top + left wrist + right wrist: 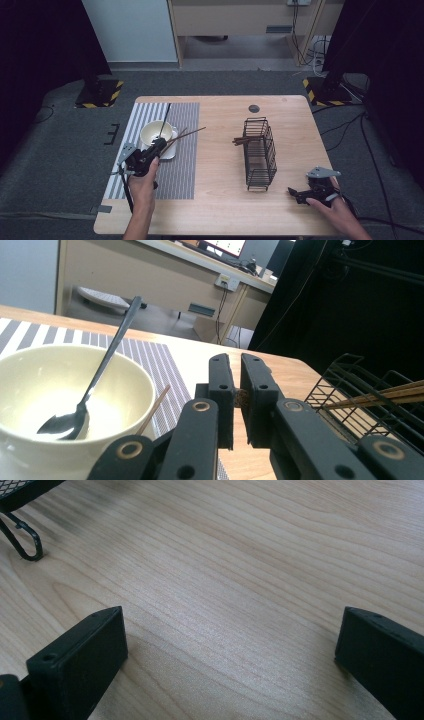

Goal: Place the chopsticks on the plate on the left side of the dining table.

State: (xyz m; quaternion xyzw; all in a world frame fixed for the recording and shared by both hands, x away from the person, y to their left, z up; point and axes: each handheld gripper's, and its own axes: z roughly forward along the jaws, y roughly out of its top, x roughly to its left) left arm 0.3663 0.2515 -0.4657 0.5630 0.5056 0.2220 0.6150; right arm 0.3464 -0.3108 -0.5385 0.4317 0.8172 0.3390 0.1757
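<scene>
A: Black left gripper (159, 146), forearm coming up from the near edge of the pale wooden table (225, 200), jaws aimed at the cream ceramic bowl (156, 132). Clenched on a pair of brown wooden chopsticks (187, 134); the sticks slant away from the bowl's rim toward the black wire basket (260, 154).

B: Left gripper view agrees: jaws nearly together, a sliver of brown pinched between them. One stick end (154, 409) shows just beside the bowl (60, 390). A dark metal spoon (95, 382) leans inside the bowl, handle up over the far rim.

A: High view adds the grey-and-white striped placemat (182, 165) under the bowl, and a second bundle of brown chopsticks (246, 140) poking out of the basket's bowl-facing side.

B: Right gripper (298, 194): hand resting low on the table, on the basket's side away from the bowl, near its closest end. Right gripper view shows jaws spread wide, released, bare wood (240, 580) between them, a basket foot (25, 542) at the corner.
</scene>
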